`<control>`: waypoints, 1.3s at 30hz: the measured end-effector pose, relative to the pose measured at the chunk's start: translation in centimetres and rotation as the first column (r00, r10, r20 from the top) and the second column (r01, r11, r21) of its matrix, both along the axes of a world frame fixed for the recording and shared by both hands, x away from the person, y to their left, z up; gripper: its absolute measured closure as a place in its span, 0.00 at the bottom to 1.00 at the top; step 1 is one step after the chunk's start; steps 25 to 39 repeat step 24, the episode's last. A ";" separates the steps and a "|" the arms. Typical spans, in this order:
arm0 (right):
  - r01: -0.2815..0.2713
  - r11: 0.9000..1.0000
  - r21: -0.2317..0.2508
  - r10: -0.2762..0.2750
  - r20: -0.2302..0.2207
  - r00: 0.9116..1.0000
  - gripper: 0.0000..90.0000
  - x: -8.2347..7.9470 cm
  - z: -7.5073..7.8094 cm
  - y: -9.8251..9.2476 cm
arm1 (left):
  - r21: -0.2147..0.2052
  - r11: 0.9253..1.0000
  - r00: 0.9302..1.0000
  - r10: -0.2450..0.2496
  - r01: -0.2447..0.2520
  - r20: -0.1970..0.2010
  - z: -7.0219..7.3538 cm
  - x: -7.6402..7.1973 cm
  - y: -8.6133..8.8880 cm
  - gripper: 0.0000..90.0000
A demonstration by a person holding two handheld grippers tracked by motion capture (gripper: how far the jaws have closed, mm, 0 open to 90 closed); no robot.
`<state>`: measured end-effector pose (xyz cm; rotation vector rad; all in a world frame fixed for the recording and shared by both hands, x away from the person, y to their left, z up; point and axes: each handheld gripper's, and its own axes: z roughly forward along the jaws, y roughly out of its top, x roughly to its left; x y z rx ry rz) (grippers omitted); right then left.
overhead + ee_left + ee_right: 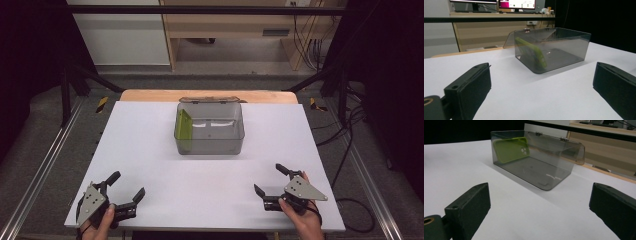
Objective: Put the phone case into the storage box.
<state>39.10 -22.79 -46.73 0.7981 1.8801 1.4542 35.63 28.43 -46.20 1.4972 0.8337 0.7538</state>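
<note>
A clear smoky plastic box [210,129] [554,47] [536,157] with its hinged lid folded back stands at the middle of the white table [150,140]. A lime-green phone case [183,127] [532,51] [510,150] leans upright against the box's left inner wall. My left gripper [126,184] rests near the front left edge, jaws wide apart and empty. My right gripper [270,180] rests near the front right edge, also open with nothing between its jaws. Both point toward the box from well short of it.
A wooden strip [210,96] runs along the table's far edge behind the box. Beyond it stand a light wooden cabinet [235,30] and cables [305,40]. Metal frame rails [45,160] flank the table. Monitors [516,3] sit on a far desk.
</note>
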 end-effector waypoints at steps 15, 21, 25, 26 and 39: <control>0.054 0.999 0.000 -0.054 -0.008 0.999 0.04 0.1 -0.5 -3.2 | 0.021 1.000 0.999 0.021 -0.020 -0.034 -1.1 0.6 1.1 0.02; 0.053 0.999 -0.005 -0.053 -0.019 0.998 0.04 0.3 -0.8 -2.7 | -0.009 0.999 0.999 0.037 -0.038 -0.034 -1.2 1.3 2.3 0.02; 0.064 0.998 -0.001 -0.064 -0.027 0.998 0.04 0.5 -1.0 -2.6 | -0.026 0.999 0.999 0.028 -0.029 -0.035 -1.2 1.2 2.3 0.02; 0.064 0.998 -0.001 -0.064 -0.027 0.998 0.04 0.5 -1.0 -2.6 | -0.026 0.999 0.999 0.028 -0.029 -0.035 -1.2 1.2 2.3 0.02; 0.064 0.998 -0.001 -0.064 -0.027 0.998 0.04 0.5 -1.0 -2.6 | -0.026 0.999 0.999 0.028 -0.029 -0.035 -1.2 1.2 2.3 0.02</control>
